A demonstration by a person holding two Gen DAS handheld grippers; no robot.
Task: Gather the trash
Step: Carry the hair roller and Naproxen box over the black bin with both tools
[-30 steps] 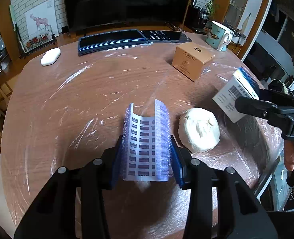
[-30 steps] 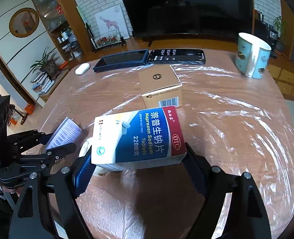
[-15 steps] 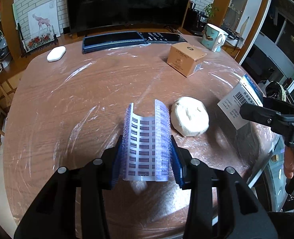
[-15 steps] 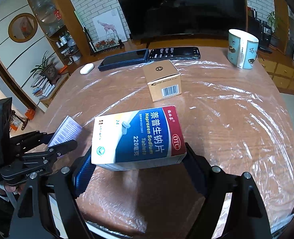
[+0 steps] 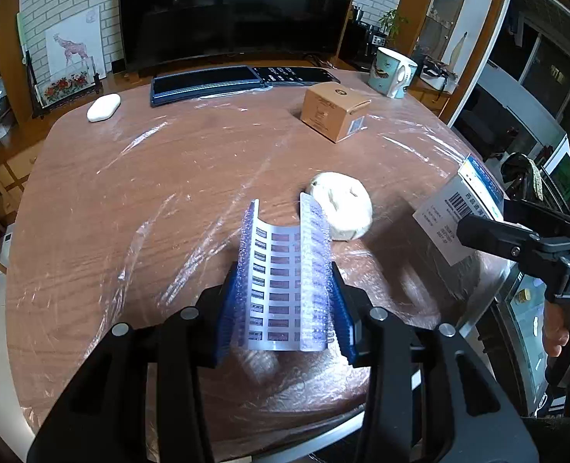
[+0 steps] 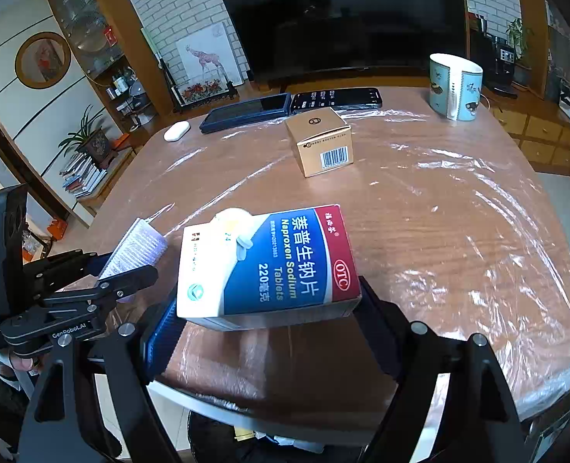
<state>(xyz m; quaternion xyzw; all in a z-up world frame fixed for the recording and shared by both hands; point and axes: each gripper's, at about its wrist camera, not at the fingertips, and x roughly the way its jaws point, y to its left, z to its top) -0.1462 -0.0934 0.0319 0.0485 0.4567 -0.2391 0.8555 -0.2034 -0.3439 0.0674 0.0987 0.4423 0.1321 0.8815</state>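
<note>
L gripper (image 5: 283,301): fingers clamped on bent blister sheet (image 5: 285,281), held level above near edge of table (image 5: 130,193). R gripper (image 6: 263,308): fingers pinch tablet box (image 6: 269,266) sides, raised off table's near-right edge. Crumpled tissue (image 5: 342,210) lies between.

You worked in a home living room: a big TV (image 6: 339,19), a giraffe picture (image 6: 203,61), potted plants (image 6: 88,139) and a wooden desk (image 6: 439,231) surrounded you.
</note>
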